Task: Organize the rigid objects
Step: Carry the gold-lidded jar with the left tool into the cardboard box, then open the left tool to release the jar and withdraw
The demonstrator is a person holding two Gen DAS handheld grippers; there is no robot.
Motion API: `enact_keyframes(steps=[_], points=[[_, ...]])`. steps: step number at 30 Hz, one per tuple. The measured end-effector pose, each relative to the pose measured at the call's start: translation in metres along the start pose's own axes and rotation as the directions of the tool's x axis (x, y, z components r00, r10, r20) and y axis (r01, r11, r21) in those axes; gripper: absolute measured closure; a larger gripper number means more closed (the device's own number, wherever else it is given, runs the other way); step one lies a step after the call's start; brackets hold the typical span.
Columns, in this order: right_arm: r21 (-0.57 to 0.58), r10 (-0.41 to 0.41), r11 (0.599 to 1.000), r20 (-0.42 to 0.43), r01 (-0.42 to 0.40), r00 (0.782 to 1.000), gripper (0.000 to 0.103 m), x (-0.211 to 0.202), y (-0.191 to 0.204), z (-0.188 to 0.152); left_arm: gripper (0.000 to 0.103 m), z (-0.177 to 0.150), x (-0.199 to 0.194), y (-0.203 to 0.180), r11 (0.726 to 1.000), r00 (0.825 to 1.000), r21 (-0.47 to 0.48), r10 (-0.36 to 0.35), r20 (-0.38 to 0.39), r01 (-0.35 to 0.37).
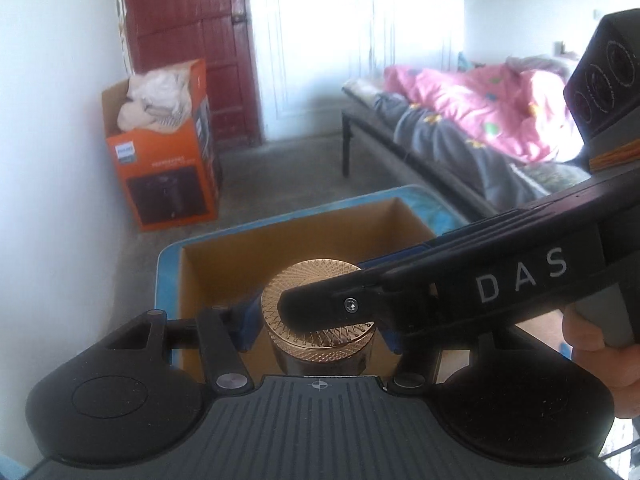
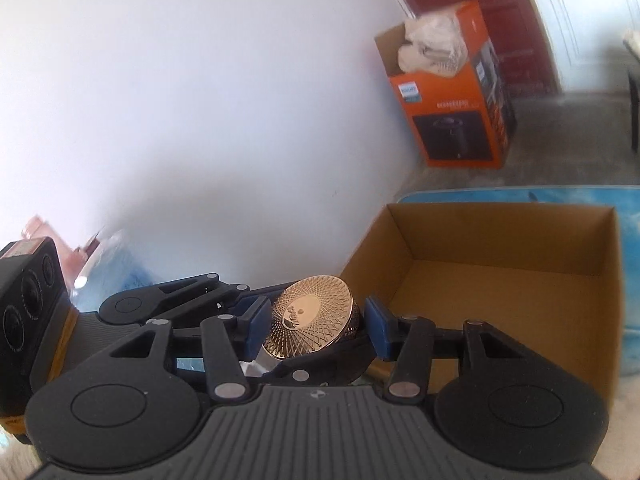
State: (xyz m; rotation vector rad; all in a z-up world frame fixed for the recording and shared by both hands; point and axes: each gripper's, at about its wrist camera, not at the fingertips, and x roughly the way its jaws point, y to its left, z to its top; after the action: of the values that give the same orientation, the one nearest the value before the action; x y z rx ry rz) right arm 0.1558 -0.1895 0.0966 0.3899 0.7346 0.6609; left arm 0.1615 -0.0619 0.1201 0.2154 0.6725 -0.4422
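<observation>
A glass jar with a patterned copper-gold lid point(image 1: 312, 280) hangs in the air over an open, empty cardboard box point(image 1: 296, 236). My left gripper point(image 1: 318, 330) is shut on the jar, with a blue pad pressed against each side just under the lid. From the right, my right gripper point(image 1: 324, 284) reaches across and one black finger lies over the lid's near edge. In the right wrist view the same lid point(image 2: 308, 316) sits tilted between the blue pads of my right gripper point(image 2: 316, 330), which is shut on it. The cardboard box point(image 2: 500, 232) lies just right of it.
The box rests on a blue-patterned surface point(image 2: 628, 248). An orange appliance carton point(image 1: 160, 168) stuffed with cloth stands on the floor by a red door point(image 1: 188, 40). A bed with a pink blanket point(image 1: 480, 108) lies to the right. A hand point(image 1: 596, 360) holds the right gripper's handle.
</observation>
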Motion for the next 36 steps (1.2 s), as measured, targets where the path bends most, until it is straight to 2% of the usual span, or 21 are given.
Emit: enact_keyframes(steps=[8,13,17,28,32,36], points=[[0.129,-0.009,0.991,-0.119,0.025,0.993,0.048,0.083,-0.059,0.049,0.045,0.021,0.078,0.041,0.998,0.988,-0.039,0.039,-0.147,-0.045],[0.193,-0.024,0.979,-0.195,0.062,0.981,0.048,0.133,-0.096,0.058,0.045,0.025,0.130,0.061,0.995,0.967,-0.078,0.042,-0.250,-0.063],[0.236,-0.017,0.969,-0.232,0.074,0.973,0.048,0.162,-0.119,0.064,0.045,0.029,0.158,0.067,0.993,0.952,-0.076,0.068,-0.297,-0.095],[0.293,-0.002,0.953,-0.262,0.081,0.965,0.048,0.201,-0.148,0.063,0.045,0.025,0.190,0.064,0.987,0.920,-0.035,0.131,-0.369,-0.154],[0.313,-0.002,0.946,-0.252,0.084,0.968,0.049,0.207,-0.155,0.061,0.044,0.025,0.194,0.062,0.987,0.916,-0.020,0.138,-0.378,-0.157],[0.345,0.021,0.937,-0.228,0.060,0.973,0.049,0.208,-0.160,0.060,0.044,0.027,0.193,0.062,0.985,0.920,-0.012,0.154,-0.361,-0.170]])
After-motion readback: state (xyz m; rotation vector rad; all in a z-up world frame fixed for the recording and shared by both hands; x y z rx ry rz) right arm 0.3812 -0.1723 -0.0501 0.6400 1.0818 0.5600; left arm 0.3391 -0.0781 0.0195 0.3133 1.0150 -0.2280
